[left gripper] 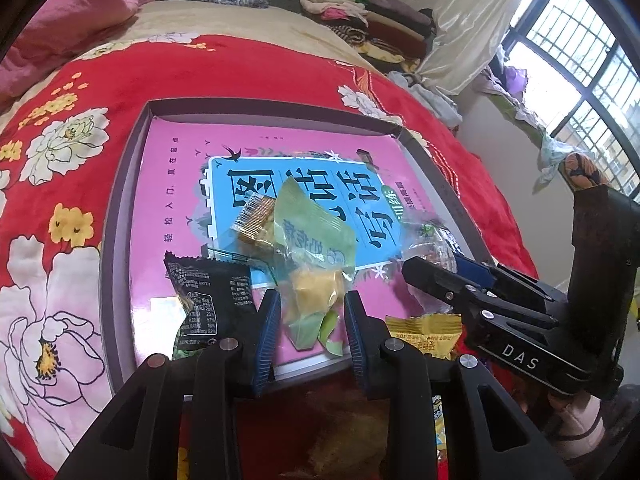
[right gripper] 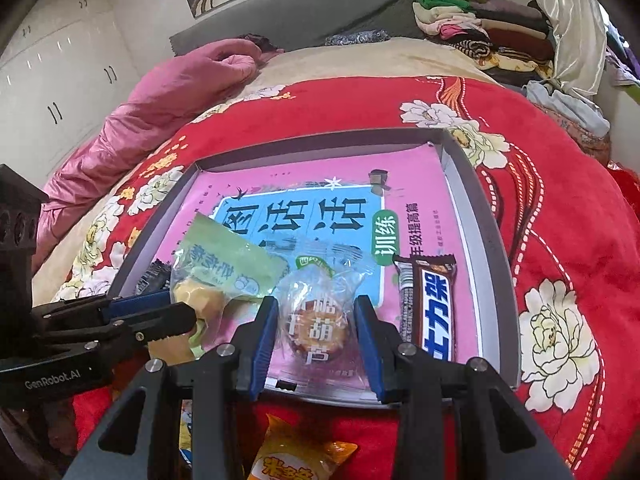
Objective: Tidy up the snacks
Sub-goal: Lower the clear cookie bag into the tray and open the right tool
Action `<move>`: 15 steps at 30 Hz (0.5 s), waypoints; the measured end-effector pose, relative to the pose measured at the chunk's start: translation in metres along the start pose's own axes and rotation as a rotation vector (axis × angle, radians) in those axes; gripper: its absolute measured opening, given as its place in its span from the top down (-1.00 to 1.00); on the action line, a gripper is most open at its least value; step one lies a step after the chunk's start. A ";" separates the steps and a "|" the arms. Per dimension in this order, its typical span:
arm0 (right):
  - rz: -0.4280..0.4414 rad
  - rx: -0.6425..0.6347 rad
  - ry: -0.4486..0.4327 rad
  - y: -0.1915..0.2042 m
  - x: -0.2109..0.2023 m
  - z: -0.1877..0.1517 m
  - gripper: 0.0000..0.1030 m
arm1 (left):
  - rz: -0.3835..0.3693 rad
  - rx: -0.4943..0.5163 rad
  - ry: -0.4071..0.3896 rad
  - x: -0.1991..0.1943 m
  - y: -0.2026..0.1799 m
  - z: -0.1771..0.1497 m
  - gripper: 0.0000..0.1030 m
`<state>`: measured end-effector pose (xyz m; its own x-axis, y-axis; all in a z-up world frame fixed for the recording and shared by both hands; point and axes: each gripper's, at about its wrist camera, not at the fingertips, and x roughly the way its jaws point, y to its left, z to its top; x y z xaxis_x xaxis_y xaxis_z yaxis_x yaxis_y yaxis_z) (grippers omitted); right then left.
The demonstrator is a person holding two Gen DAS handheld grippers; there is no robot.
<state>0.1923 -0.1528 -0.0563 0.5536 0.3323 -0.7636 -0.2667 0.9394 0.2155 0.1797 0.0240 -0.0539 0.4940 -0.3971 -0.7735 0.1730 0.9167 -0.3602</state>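
A shallow grey box (left gripper: 120, 216) (right gripper: 498, 264) lined with a pink book lies on the red floral bedspread. My left gripper (left gripper: 310, 320) holds a green-wrapped yellow cake (left gripper: 316, 248) over the box; the cake also shows in the right wrist view (right gripper: 224, 272). My right gripper (right gripper: 316, 328) is closed on a clear-wrapped round pastry (right gripper: 316, 320) at the box's near edge. In the box lie a black snack packet (left gripper: 208, 300), a small gold-wrapped cake (left gripper: 256, 220) and a brown chocolate bar (right gripper: 432, 304).
A yellow snack packet (left gripper: 424, 336) lies by the box's near edge, and an orange one (right gripper: 296, 456) on the bedspread in front. A pink quilt (right gripper: 160, 104) lies at the back left. Folded clothes (right gripper: 480, 28) are stacked at the back right.
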 end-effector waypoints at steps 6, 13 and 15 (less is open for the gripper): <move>-0.023 0.014 0.003 -0.006 -0.001 -0.001 0.22 | 0.003 0.010 0.009 0.001 -0.002 0.000 0.36; -0.051 0.003 0.002 -0.006 -0.002 -0.003 0.21 | 0.002 0.023 0.027 0.003 -0.004 -0.001 0.36; -0.052 0.006 0.003 -0.007 -0.004 -0.004 0.21 | 0.001 0.026 0.032 0.004 -0.004 -0.001 0.36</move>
<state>0.1892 -0.1607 -0.0573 0.5642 0.2827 -0.7757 -0.2326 0.9559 0.1791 0.1795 0.0184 -0.0558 0.4668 -0.3970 -0.7903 0.1947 0.9178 -0.3461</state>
